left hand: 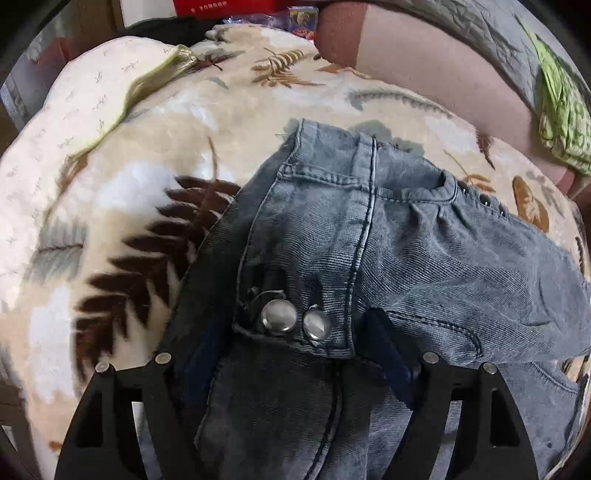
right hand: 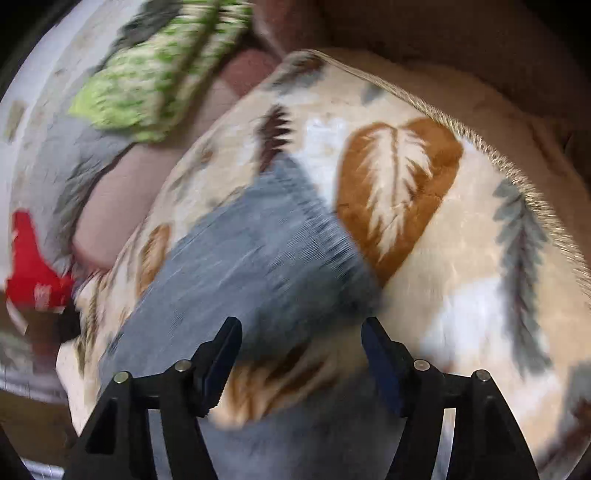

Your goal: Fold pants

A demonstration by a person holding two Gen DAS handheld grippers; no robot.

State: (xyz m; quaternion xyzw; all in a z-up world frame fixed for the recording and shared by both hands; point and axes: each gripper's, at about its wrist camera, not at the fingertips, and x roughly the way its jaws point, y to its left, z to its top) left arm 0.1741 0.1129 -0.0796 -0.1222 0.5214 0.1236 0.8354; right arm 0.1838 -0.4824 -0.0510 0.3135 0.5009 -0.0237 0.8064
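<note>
Grey-blue jeans (left hand: 406, 240) lie on a cream leaf-print blanket (left hand: 129, 206). In the left wrist view the waistband with two metal buttons (left hand: 295, 321) lies between the fingers of my left gripper (left hand: 291, 343). The denim drapes over the gripper, the left finger is hidden under it, and only the right finger (left hand: 388, 347) shows. The jaws stand wide. In the right wrist view, which is blurred, my right gripper (right hand: 301, 332) is open and empty just above the blanket (right hand: 461, 295). A jeans leg (right hand: 258, 251) lies just ahead and to its left.
A pink cushion (left hand: 424, 74) and a green patterned cloth (left hand: 561, 110) lie beyond the blanket. A red box (left hand: 221, 7) stands at the far edge. The blanket's fringed edge (right hand: 517, 166) runs along the right in the right wrist view.
</note>
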